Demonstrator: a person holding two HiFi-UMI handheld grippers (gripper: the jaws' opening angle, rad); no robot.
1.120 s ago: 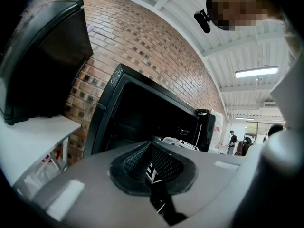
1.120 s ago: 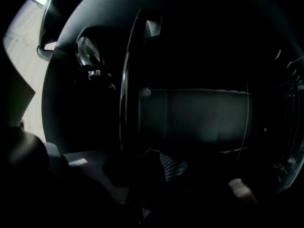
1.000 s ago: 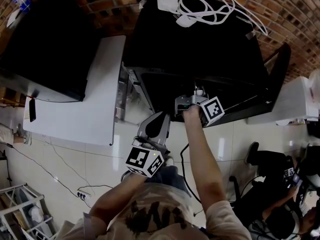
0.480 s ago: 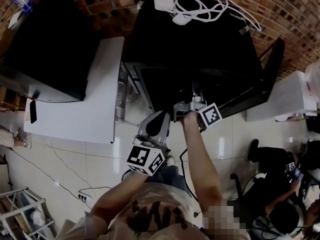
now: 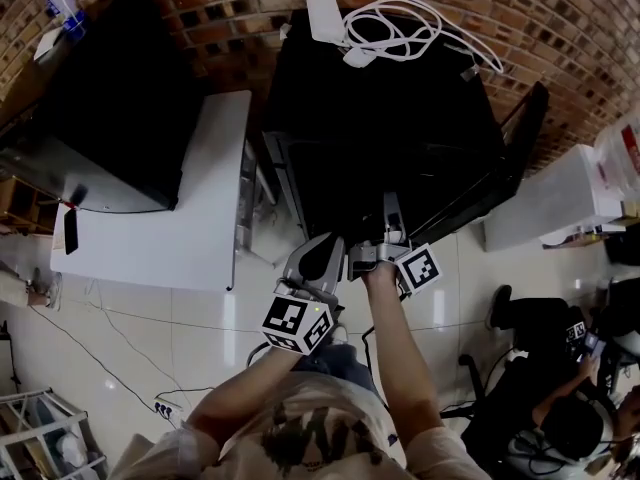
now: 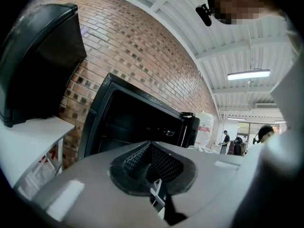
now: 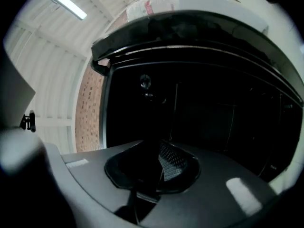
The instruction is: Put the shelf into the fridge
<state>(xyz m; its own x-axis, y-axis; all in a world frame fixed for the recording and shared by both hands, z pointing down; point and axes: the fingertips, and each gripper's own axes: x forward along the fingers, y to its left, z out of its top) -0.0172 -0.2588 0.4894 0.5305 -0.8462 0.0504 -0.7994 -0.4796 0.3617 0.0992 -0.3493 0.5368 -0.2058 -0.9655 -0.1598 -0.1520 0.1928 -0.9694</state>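
The black fridge (image 5: 390,98) stands against the brick wall with its door (image 5: 510,158) swung open to the right. My right gripper (image 5: 388,218) is shut and points into the dark opening at its lower front edge. In the right gripper view its shut gripper (image 7: 161,167) faces the fridge interior (image 7: 213,108), where faint straight lines show; I cannot tell whether they are the shelf. My left gripper (image 5: 322,253) is shut beside it, just outside the fridge. In the left gripper view this shut gripper (image 6: 152,165) holds nothing, and the open fridge (image 6: 137,122) lies ahead.
A white table (image 5: 170,218) stands left of the fridge with a large black appliance (image 5: 100,98) on it. A coiled white cable (image 5: 400,18) lies on the fridge top. A white cabinet (image 5: 560,198) is at the right, and a seated person (image 5: 540,408) at the lower right.
My right gripper has drawn back from deeper in the fridge opening toward its front edge. The left gripper has barely moved.
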